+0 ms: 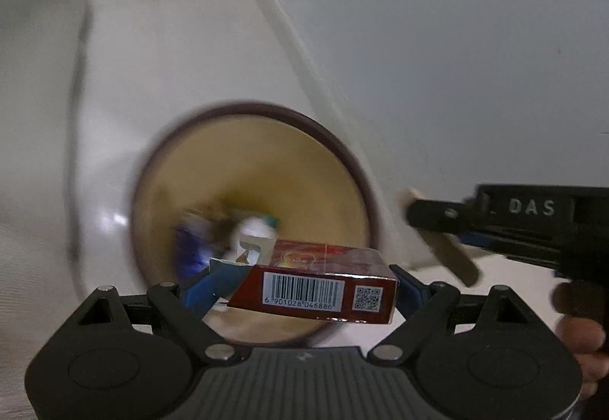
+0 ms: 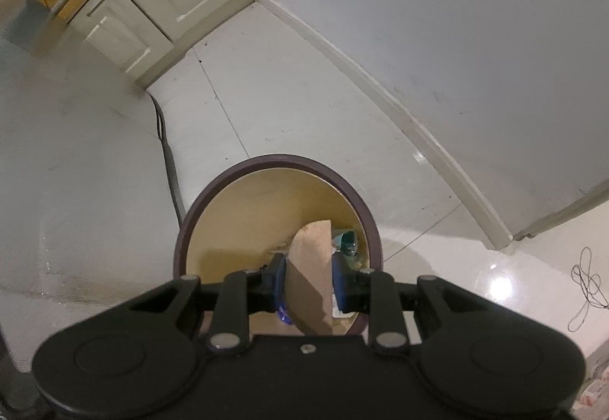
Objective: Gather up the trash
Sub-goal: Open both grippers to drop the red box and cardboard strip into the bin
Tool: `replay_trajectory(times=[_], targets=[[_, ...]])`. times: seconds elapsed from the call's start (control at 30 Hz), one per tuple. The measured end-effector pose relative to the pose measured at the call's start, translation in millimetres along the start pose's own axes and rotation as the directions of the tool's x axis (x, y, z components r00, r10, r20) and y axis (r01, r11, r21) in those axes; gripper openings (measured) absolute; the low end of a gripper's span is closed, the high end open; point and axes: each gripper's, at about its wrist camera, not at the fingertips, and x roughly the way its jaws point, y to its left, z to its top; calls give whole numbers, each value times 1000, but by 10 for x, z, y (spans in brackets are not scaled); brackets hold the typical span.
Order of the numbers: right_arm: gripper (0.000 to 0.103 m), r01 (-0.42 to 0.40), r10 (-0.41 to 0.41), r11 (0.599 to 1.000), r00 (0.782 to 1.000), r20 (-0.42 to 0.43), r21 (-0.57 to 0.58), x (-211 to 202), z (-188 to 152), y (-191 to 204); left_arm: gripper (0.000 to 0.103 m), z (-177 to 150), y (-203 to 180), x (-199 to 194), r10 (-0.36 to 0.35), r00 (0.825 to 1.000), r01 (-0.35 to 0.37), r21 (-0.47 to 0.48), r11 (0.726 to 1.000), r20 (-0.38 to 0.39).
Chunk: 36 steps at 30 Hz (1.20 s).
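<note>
The left claw (image 1: 304, 283) grips a red barcoded box (image 1: 316, 286) across wide-set fingers, above a round bin (image 1: 342, 149). The right claw (image 2: 310, 281), nearly closed, pinches a brown cardboard piece (image 2: 308, 275) over the same bin.

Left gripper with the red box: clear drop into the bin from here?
Probably yes. The left gripper holds the red box over the bin's open mouth, nothing between them; the right gripper sits off to the side.

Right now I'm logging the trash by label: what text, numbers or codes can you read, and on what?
"6 901028 046886": under the barcode on the side of the red box held in the left claw.
"DAS": on the black body of the right claw.
QR code beside the barcode: too small to decode.
The box's top print is blurred.
The right wrist view shows no text.
</note>
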Motion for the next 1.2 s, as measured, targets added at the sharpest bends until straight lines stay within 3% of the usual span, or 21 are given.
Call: replay_trajectory(times=[0.13, 0.33, 0.5, 0.73, 0.93, 1.2], targets=[[27, -12, 12, 1000, 1000, -12, -26, 70, 53, 17, 103, 53, -2, 190, -46, 997, 45, -17, 999, -58], [27, -6, 2, 997, 999, -53, -76, 197, 59, 53, 103, 34, -28, 166, 65, 992, -61, 40, 997, -110], [27, 1, -12, 993, 995, -95, -118, 315, 39, 87, 103, 52, -56, 107, 196, 973, -178, 144, 973, -122], [27, 2, -22, 990, 990, -137, -144, 446, 5, 125, 103, 128, 88, 46, 246, 962, -231, 134, 964, -114], [27, -35, 13, 988, 988, -152, -147, 527, 15, 176, 103, 132, 184, 100, 331, 937, -316, 135, 939, -109], [32, 13, -40, 986, 987, -155, -169, 614, 45, 150, 103, 148, 210, 98, 325, 938, -311, 122, 942, -117]])
